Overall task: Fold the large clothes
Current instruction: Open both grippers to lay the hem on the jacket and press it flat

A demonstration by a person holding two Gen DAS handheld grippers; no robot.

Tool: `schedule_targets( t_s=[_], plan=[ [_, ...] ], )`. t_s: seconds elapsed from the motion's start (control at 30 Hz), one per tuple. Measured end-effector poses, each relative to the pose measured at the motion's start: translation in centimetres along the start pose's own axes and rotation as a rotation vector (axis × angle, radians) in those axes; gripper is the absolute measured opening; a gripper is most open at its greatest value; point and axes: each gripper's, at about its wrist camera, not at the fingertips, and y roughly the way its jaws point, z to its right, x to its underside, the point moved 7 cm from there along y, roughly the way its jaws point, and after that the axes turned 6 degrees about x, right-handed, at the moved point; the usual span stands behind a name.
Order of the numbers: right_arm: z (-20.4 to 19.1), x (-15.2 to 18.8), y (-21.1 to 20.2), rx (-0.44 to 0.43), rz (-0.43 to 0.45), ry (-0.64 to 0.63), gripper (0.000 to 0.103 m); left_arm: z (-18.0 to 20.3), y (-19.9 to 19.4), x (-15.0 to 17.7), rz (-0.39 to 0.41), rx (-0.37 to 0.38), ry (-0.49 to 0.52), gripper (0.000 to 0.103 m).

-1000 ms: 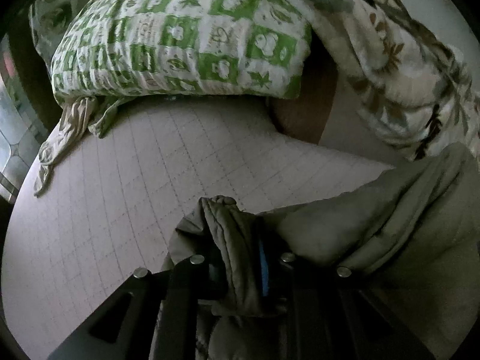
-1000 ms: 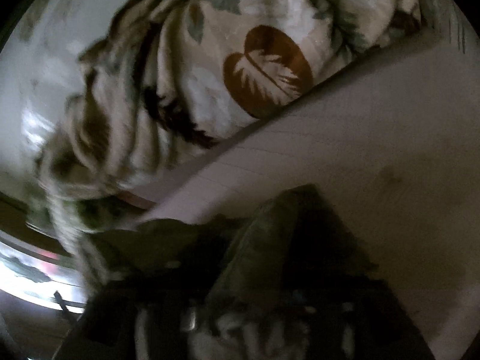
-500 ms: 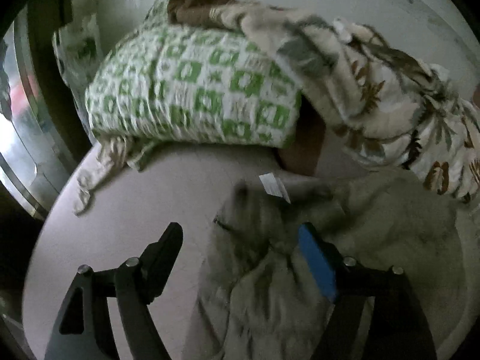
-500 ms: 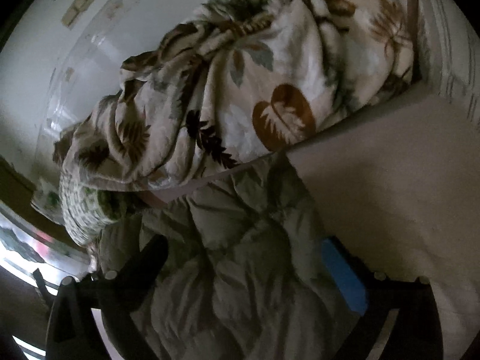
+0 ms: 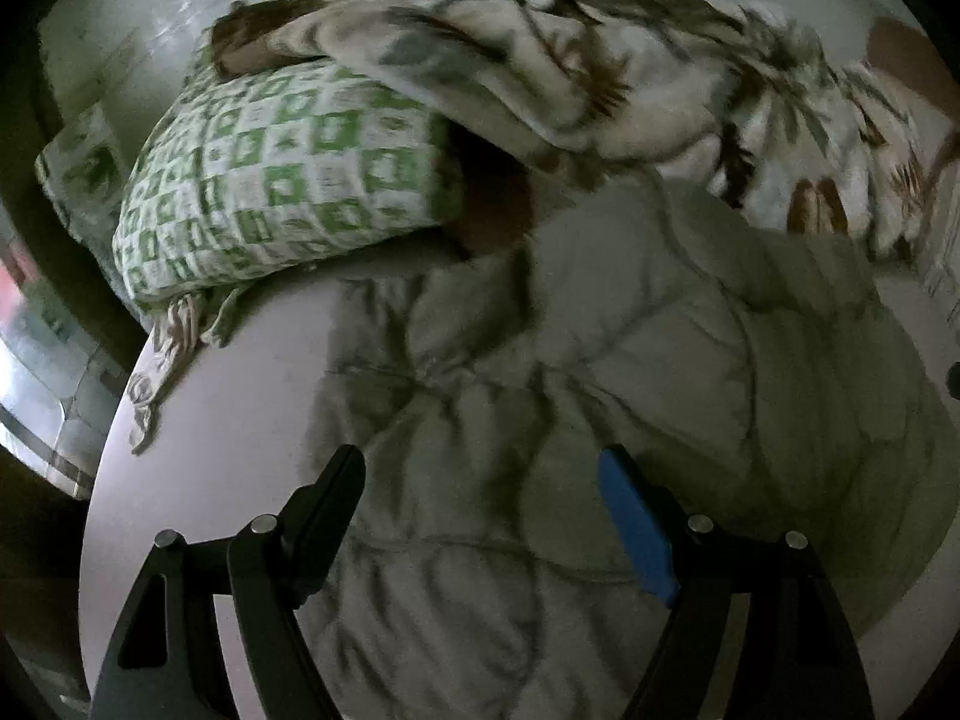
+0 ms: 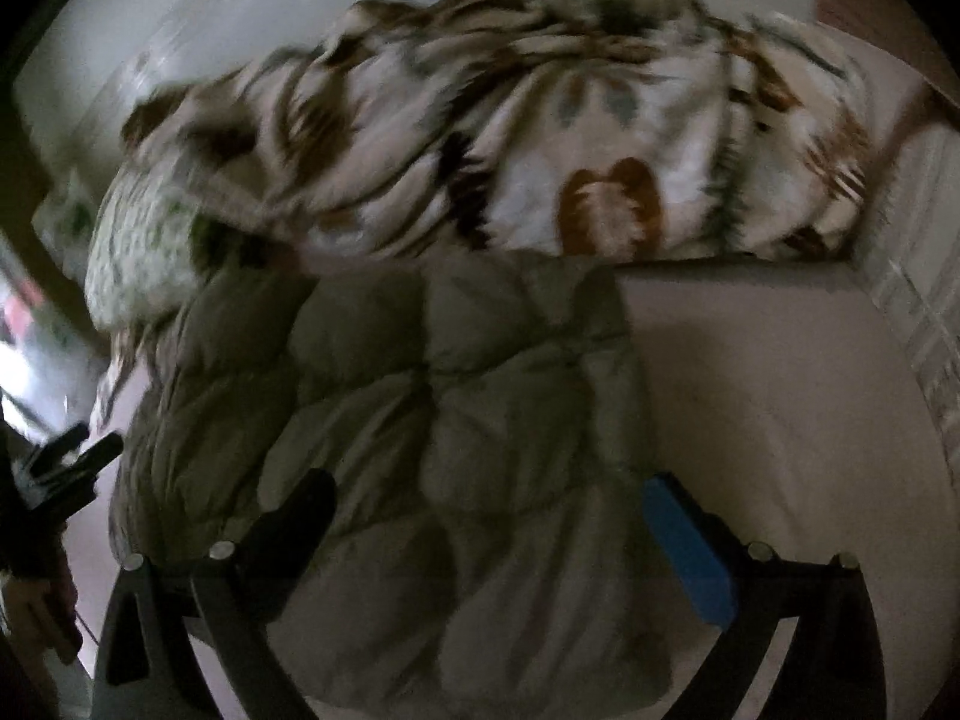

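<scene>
A grey-green quilted puffer jacket (image 5: 600, 396) lies folded in a bundle on the pale pink bed sheet (image 5: 198, 420). It also shows in the right wrist view (image 6: 420, 420). My left gripper (image 5: 480, 480) is open and empty, held above the jacket's near part. My right gripper (image 6: 486, 498) is open and empty above the jacket's near edge. The left gripper shows at the left edge of the right wrist view (image 6: 66, 462).
A green-and-white checked pillow (image 5: 282, 186) lies at the back left. A leaf-patterned blanket (image 6: 510, 138) is heaped along the wall behind the jacket. The bed's left edge (image 5: 108, 450) drops off beside the jacket. Bare sheet (image 6: 780, 390) lies right of the jacket.
Both grippers were shut on jacket fabric a second ago. They have opened, let it go and pulled back and up; the jacket now lies on the bed.
</scene>
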Motion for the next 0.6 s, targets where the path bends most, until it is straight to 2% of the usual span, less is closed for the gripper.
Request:
schedule_targets(
  t_s=[0.17, 0.23, 0.3, 0.4, 0.53, 0.6],
  plan=[
    [-3.6, 1.9, 3.6, 0.031, -0.085, -0.105, 0.103, 1.2, 2.8, 1.2, -0.058, -0.088, 0.062, 0.081],
    [-3.5, 2.8, 5.3, 0.058, -0.123, -0.098, 0.103, 1.0, 4.1, 1.6, -0.081, -0.112, 0.065, 0.085],
    [-2.8, 3.6, 7.2, 0.049, -0.162, -0.049, 0.103, 0.4, 5.2, 1.7, -0.087, -0.133, 0.058, 0.090],
    [-1.9, 3.9, 8.8, 0.056, -0.161, -0.045, 0.103, -0.4, 6.9, 1.9, -0.110, -0.134, 0.013, 0.099],
    [-1.8, 4.1, 9.2, 0.071, -0.179, -0.054, 0.103, -0.9, 7.2, 1.8, -0.097, -0.110, -0.013, 0.099],
    [-1.7, 3.8, 8.4, 0.077, -0.218, -0.038, 0.103, -1.2, 6.7, 1.7, -0.082, -0.090, -0.026, 0.099]
  ],
)
